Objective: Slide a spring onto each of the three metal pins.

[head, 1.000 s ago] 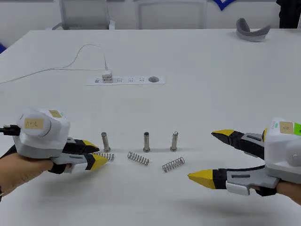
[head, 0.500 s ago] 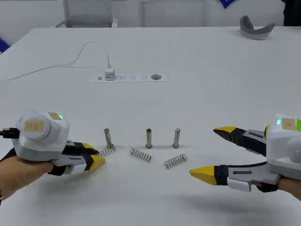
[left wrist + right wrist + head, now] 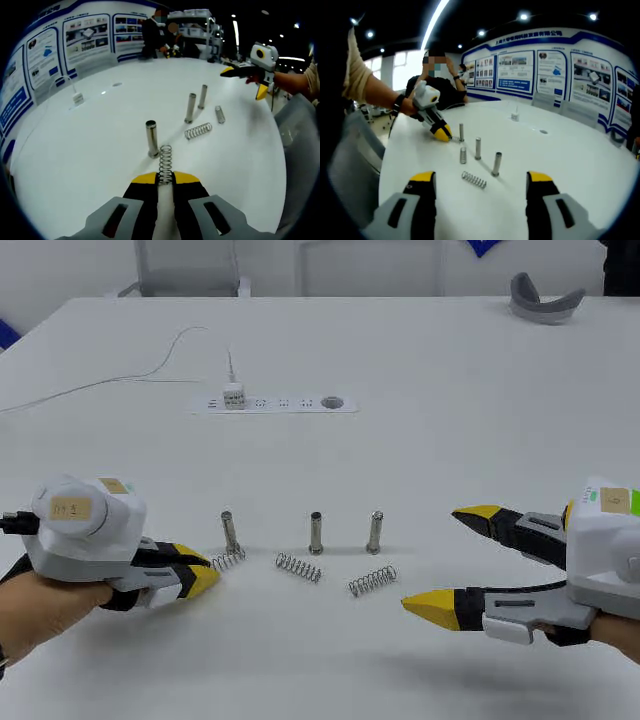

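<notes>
The first pickup is happening: the left gripper (image 3: 165, 176), at the bottom centre of its own view, is pinching its jaws together on the near end of the left spring (image 3: 165, 159). That thin, shiny coil is lying flat just beside the left pin (image 3: 151, 138). The next move is probably calling for lifting it, tipping it upright and lowering it over that pin. The right gripper (image 3: 430, 558), at the lower right of the head view, is waiting with its jaws wide apart.

The three pins (image 3: 315, 533) are smooth, bright metal; each spring (image 3: 298, 568) is shiny coiled wire; the table (image 3: 450, 420) is smooth, matt white.
</notes>
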